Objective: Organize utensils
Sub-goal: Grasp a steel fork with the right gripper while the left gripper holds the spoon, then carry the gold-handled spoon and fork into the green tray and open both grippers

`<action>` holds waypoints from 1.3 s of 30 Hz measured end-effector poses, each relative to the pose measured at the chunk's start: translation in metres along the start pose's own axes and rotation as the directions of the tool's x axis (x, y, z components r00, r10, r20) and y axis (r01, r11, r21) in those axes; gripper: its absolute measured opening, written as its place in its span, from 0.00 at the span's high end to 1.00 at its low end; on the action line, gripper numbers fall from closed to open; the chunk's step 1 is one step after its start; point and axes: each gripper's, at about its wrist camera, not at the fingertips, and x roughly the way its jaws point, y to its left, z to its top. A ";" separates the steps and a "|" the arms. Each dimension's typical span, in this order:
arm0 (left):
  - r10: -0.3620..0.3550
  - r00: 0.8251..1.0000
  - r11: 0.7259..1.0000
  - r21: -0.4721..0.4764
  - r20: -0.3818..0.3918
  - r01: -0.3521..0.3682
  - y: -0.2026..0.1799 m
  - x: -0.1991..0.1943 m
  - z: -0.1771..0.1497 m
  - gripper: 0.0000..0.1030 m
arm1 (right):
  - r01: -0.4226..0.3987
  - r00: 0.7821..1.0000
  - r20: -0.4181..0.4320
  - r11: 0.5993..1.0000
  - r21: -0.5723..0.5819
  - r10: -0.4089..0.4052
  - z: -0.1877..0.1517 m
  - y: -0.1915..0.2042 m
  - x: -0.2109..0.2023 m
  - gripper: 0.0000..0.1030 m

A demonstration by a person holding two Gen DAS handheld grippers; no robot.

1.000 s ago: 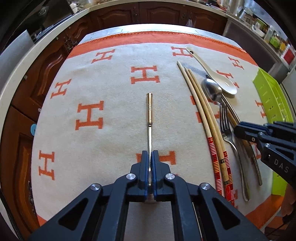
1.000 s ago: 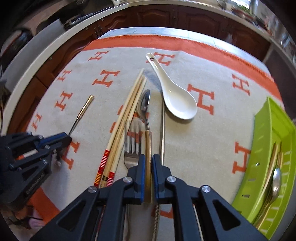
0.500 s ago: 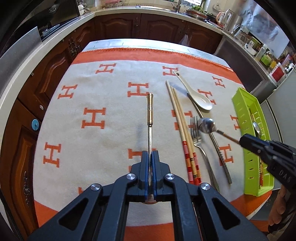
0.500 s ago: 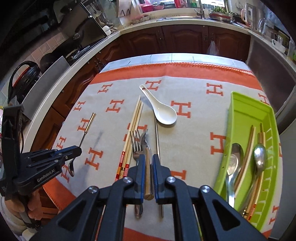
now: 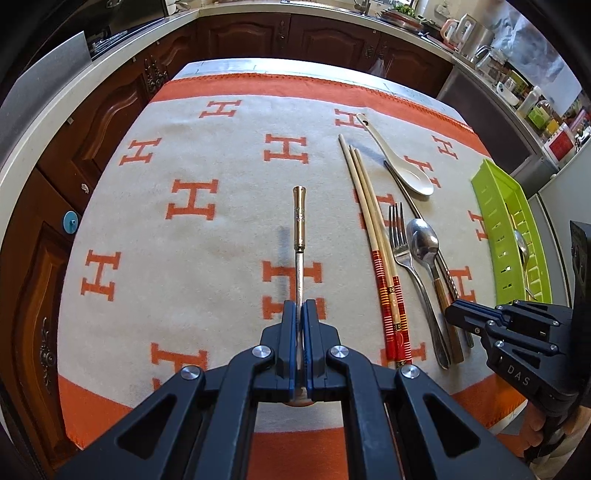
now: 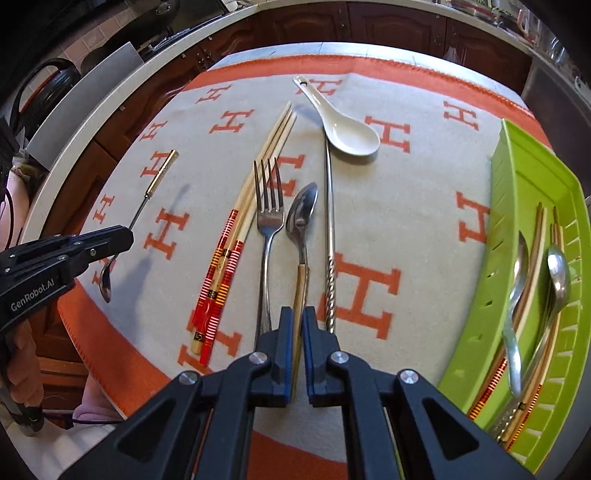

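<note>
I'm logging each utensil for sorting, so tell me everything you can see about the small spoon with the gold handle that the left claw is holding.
The small spoon is slim, with a thin silvery metal shaft, a shiny oval bowl and a brass-coloured, ringed handle end. The left claw is shut on the shaft near the bowl, and nothing else touches it. It hangs clear of the cloth, casting a shadow there, handle end pointing away from the claw, bowl hanging below the fingers. It is well left of the chopsticks.

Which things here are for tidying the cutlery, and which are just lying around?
For the job: gold-handled spoon, wooden-handled spoon, fork, chopsticks, white spoon, twisted metal stick, green tray.

Just around: orange cloth, kettle, cupboards.
</note>
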 end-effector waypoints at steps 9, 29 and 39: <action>-0.019 1.000 1.000 -0.003 -0.001 0.019 0.004 0.003 0.002 0.99 | -0.016 0.999 0.044 1.000 0.005 0.015 0.026 0.001 0.003 0.95; -0.172 0.985 0.985 0.025 0.003 0.172 -0.030 -0.023 0.025 0.99 | -0.085 0.982 0.174 0.996 0.032 0.078 0.012 -0.014 -0.037 0.98; -0.328 0.944 0.921 0.207 -0.042 0.329 -0.156 -0.037 0.046 0.99 | 0.002 0.943 0.327 0.982 0.186 -0.064 -0.021 -0.090 -0.133 0.98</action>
